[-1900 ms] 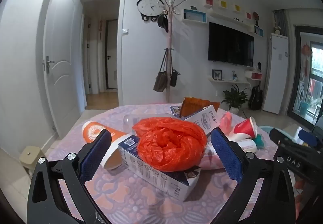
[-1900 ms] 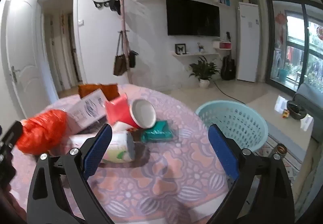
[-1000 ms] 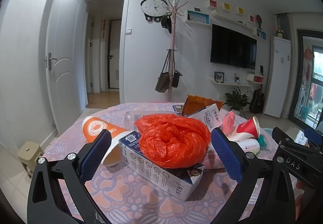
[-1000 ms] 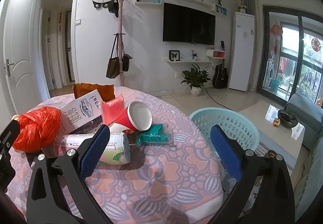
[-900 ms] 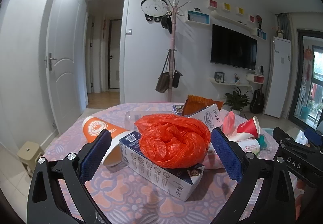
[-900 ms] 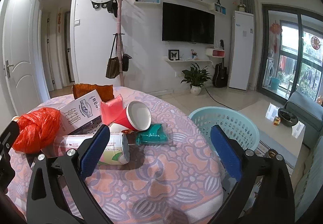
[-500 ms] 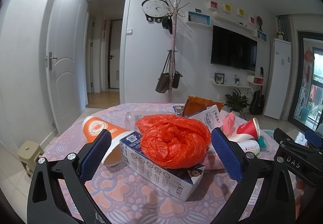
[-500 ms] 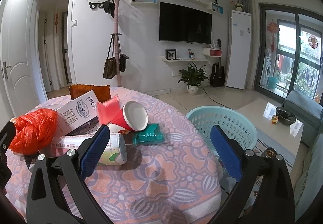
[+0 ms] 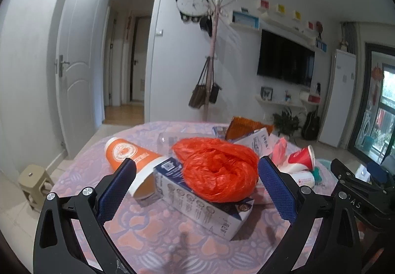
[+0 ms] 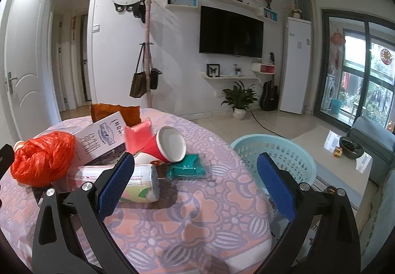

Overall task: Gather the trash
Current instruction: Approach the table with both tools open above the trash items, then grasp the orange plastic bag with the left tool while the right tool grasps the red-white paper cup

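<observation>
Teal basket [image 10: 276, 158] beside table [image 10: 197, 212], contents unclear.

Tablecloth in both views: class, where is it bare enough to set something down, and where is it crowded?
Bare patches: the tablecloth between the lying white cup, the teal packet and the near edge; also the near strip in front of the blue-and-white carton. Crowded: the middle, where the orange bag, cartons and red cup pile together.

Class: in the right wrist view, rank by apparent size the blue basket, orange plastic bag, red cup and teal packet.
1. blue basket
2. orange plastic bag
3. red cup and teal packet: too alike to rank
</observation>
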`<action>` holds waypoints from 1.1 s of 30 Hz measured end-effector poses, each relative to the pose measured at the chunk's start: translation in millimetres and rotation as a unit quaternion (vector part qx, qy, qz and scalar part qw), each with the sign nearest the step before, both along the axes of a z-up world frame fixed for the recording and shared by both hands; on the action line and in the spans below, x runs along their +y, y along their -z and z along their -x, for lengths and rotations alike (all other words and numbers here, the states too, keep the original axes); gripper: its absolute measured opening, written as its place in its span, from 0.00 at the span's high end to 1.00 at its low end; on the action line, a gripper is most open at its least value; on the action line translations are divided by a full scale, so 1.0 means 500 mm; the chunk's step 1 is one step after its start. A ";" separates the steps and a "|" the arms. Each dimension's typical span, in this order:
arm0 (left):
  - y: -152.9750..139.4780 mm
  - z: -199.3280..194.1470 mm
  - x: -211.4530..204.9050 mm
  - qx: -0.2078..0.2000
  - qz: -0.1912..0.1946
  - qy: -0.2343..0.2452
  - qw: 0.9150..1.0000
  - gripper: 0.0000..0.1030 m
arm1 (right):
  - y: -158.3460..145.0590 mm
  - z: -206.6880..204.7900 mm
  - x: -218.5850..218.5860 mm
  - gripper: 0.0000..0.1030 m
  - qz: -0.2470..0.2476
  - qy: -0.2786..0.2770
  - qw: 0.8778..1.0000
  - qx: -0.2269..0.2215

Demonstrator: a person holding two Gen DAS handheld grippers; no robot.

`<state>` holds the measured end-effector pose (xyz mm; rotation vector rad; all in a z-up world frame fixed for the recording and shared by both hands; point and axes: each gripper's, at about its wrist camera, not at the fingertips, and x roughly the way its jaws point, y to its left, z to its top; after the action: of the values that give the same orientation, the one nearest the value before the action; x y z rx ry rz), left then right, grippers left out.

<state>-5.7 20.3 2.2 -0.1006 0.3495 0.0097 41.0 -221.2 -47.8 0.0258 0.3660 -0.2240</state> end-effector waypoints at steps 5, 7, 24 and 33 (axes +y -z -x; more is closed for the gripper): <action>-0.015 -0.025 0.007 0.056 0.001 0.002 0.998 0.07 | 0.000 -0.002 -0.003 0.13 -0.007 -0.014 1.000 0.005; -0.012 -0.031 0.007 0.066 0.001 0.002 0.998 0.07 | 0.000 -0.001 -0.006 0.13 -0.012 -0.017 1.000 0.007; -0.063 -0.087 -0.006 0.103 -0.003 0.068 0.992 0.07 | 0.003 -0.061 -0.030 0.52 -0.054 -0.129 0.988 0.072; -0.017 -0.180 -0.054 0.174 -0.034 0.073 0.981 0.11 | -0.017 -0.110 -0.029 0.51 -0.032 -0.139 0.986 0.086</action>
<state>84.4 -6.4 10.9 -0.0043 0.7056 -0.1069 95.8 -235.9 -39.0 0.0176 0.5431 0.0635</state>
